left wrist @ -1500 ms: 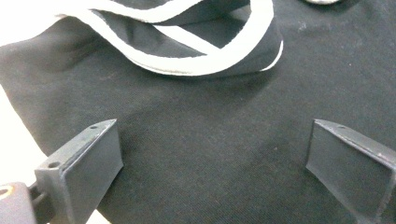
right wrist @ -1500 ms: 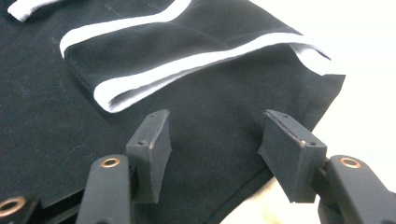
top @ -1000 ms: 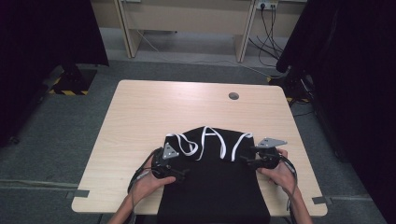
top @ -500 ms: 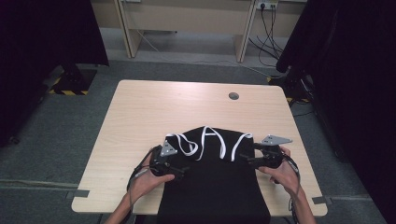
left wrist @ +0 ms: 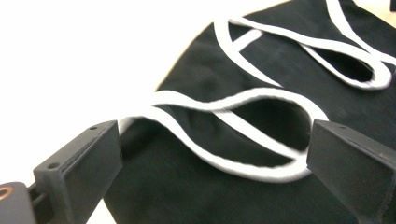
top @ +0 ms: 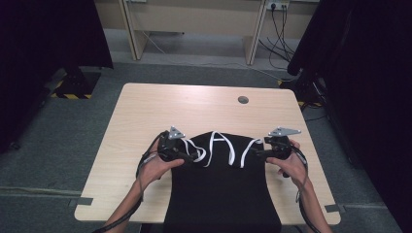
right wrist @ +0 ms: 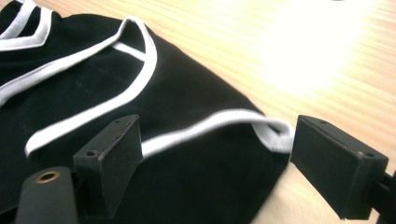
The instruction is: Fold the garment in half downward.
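Item: black garment [top: 223, 189] with white trim [top: 232, 150], spread flat on the near half of the wooden table [top: 145, 111], its lower edge hanging over the near side. Left gripper [top: 187, 156] at the garment's left top corner, jaws wide apart, nothing between the pads (a trim loop lies below them). Right gripper [top: 256, 153] at the right corner, jaws having just been opening, now apart and clear of the cloth.
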A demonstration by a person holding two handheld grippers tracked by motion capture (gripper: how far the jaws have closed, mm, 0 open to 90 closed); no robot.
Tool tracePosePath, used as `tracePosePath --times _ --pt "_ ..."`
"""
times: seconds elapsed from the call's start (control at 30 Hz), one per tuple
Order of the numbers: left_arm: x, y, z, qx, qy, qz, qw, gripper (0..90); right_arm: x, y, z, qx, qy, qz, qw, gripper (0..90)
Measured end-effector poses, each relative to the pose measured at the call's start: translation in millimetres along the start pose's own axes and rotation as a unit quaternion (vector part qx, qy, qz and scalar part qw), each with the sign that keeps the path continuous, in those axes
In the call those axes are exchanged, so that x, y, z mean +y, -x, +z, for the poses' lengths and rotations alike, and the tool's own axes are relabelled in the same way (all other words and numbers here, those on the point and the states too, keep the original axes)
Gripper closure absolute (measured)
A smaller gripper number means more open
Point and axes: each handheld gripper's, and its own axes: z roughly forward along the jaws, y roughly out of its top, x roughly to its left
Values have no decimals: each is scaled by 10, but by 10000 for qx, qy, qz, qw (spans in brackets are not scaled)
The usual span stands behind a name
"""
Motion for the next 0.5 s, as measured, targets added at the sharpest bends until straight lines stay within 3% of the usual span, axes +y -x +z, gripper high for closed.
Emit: tracePosePath --times 0.1,0.23,0.5 --pt "81 -79 44 77 25 -132 9999 23 76 10 94 6 -52 -17 10000 168" --pt "153 -136 179 121 -162 -144 9997 23 137 23 198 0 -149 -11 9999 169" --pt "132 -231 405 134 -319 -262 9991 27 168 108 394 -77 -396 -28 9992 176"
